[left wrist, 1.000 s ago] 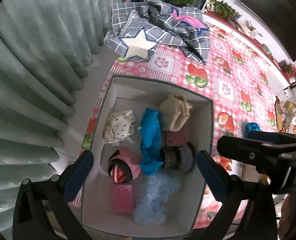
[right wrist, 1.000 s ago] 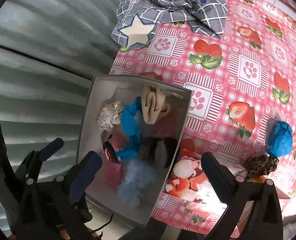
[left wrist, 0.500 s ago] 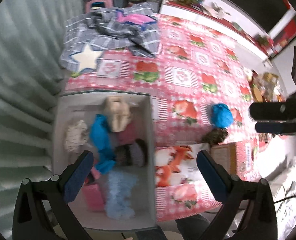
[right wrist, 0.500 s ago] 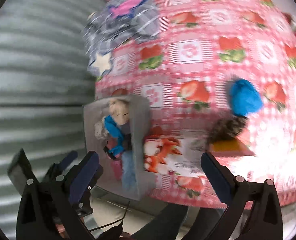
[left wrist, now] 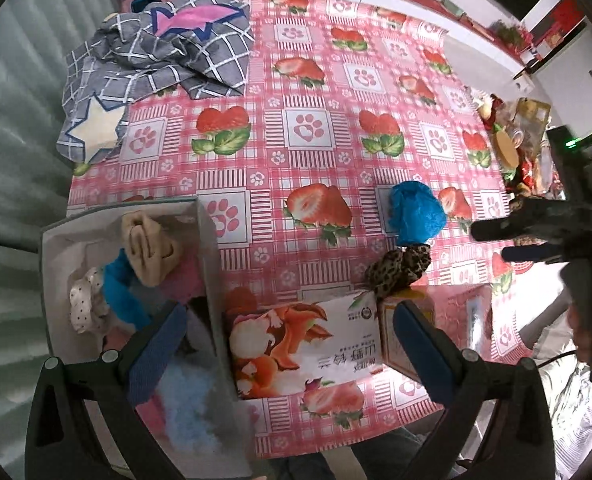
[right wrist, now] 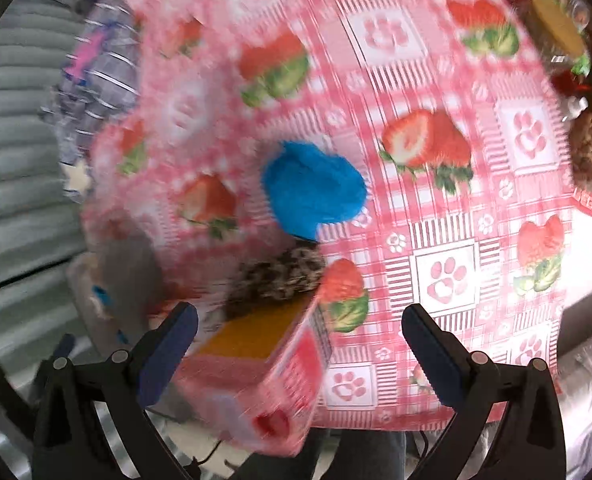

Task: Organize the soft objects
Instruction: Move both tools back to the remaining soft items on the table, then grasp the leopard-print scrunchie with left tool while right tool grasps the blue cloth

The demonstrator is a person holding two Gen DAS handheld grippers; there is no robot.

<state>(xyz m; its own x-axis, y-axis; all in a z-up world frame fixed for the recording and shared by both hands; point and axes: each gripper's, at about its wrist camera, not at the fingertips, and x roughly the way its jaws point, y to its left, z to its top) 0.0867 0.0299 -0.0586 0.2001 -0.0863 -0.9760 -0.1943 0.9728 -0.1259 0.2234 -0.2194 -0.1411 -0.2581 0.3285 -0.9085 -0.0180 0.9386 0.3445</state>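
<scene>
A white bin at the table's near left corner holds several soft pieces: beige, blue, polka-dot, pink and fluffy pale blue. A bright blue soft bundle lies on the strawberry tablecloth, and a leopard-print piece rests just in front of it against a printed carton. My left gripper hangs open above the bin's right wall and the carton. My right gripper is open over the carton's end, short of the leopard piece; it also shows at the right edge of the left wrist view.
A grey checked blanket with star patches is heaped at the far left of the table. Snacks and clutter crowd the right edge. Pleated curtains hang to the left. The right wrist view is motion-blurred.
Both grippers have swung right, away from above the bin toward the carton, the leopard piece and the blue bundle. Both stay open and hold nothing.
</scene>
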